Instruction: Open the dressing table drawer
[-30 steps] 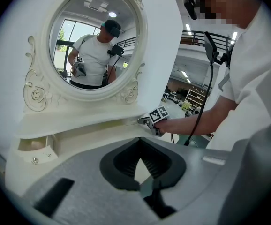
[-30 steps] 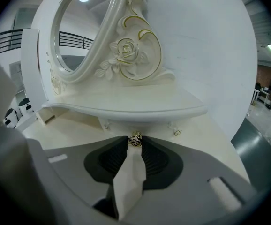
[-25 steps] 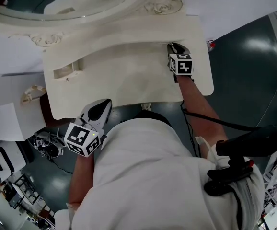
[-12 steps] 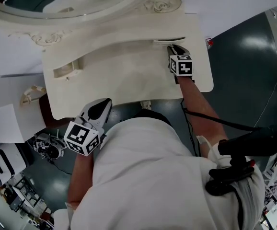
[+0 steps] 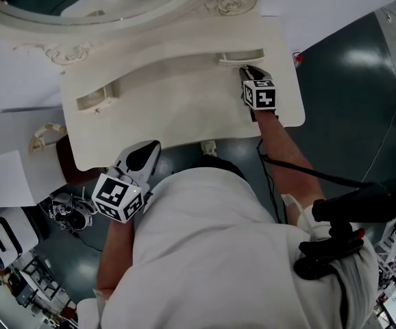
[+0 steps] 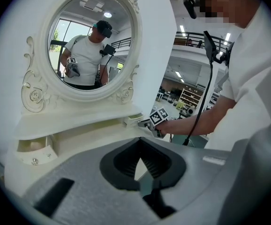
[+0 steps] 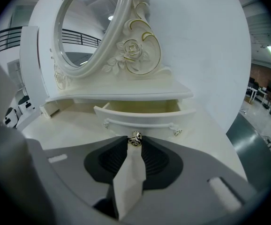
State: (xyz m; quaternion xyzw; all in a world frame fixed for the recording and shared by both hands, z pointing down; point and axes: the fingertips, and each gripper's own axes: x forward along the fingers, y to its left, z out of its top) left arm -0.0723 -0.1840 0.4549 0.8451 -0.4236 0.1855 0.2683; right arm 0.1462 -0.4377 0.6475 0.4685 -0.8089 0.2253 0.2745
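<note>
The drawer (image 7: 142,118) stood partly out of its slot, just below the mirror (image 7: 84,27) at its right foot, with its bare cream inside showing behind the curved front. Its small metal knob (image 7: 135,139) sat at the middle of that front. The right claw (image 7: 135,142) was clamped on the knob, one pad on either side, pointing up toward the mirror's rose carving. From the head view the right claw (image 5: 251,69) lay over the cream bench (image 5: 177,108) below the mirror's right end, its marker cube (image 5: 260,93) just behind it.

A second small drawer (image 5: 92,103) sat under the mirror's left end. The left claw (image 5: 149,151) hung at the bench's front edge, on the side farthest from the mirror and well apart from both drawers. Its jaws met at the tips with nothing between them (image 6: 140,146). The mirror (image 6: 86,41) reflected the person in a white shirt.
</note>
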